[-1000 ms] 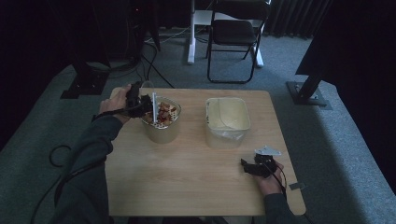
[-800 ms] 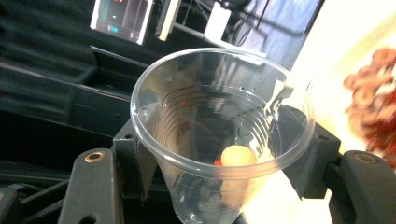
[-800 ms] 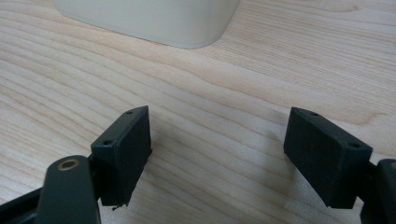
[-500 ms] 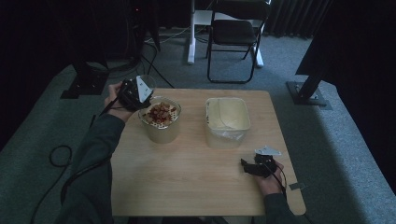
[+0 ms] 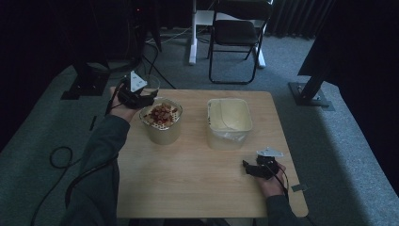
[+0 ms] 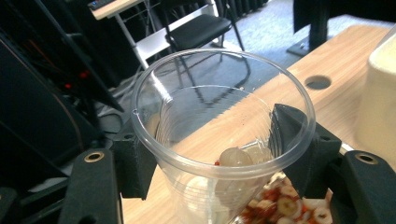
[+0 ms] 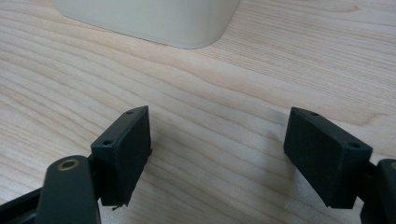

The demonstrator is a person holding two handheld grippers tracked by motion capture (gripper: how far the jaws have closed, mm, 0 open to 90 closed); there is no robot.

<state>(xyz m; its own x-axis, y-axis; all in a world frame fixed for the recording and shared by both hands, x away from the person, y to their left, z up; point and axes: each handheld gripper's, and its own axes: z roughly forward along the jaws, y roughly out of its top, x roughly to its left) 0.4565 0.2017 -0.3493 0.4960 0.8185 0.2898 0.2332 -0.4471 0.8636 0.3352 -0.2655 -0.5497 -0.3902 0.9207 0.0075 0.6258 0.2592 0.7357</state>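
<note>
My left gripper [image 5: 141, 96] [image 6: 212, 154] is shut on a clear plastic cup [image 6: 219, 135] [image 5: 151, 84], held upright near the table's far left corner. A few pale round pieces remain at the cup's bottom. Just right of it stands a cream tub [image 5: 161, 123] heaped with red and white food pieces. A second cream tub [image 5: 229, 121] with a pale lining stands in the table's middle right. My right gripper [image 5: 248, 167] [image 7: 217, 154] rests low over the wood near the front right edge, jaws wide apart with nothing between them.
The wooden table [image 5: 197, 183] has bare room across its front half. A round cable hole [image 6: 318, 82] sits in the tabletop. A black chair [image 5: 235, 35] and dark stand bases [image 5: 310, 92] stand on the carpet beyond.
The left gripper has tipped the cup back from over the food tub to upright and drawn it left and away from the tub. The right gripper has stayed put.
</note>
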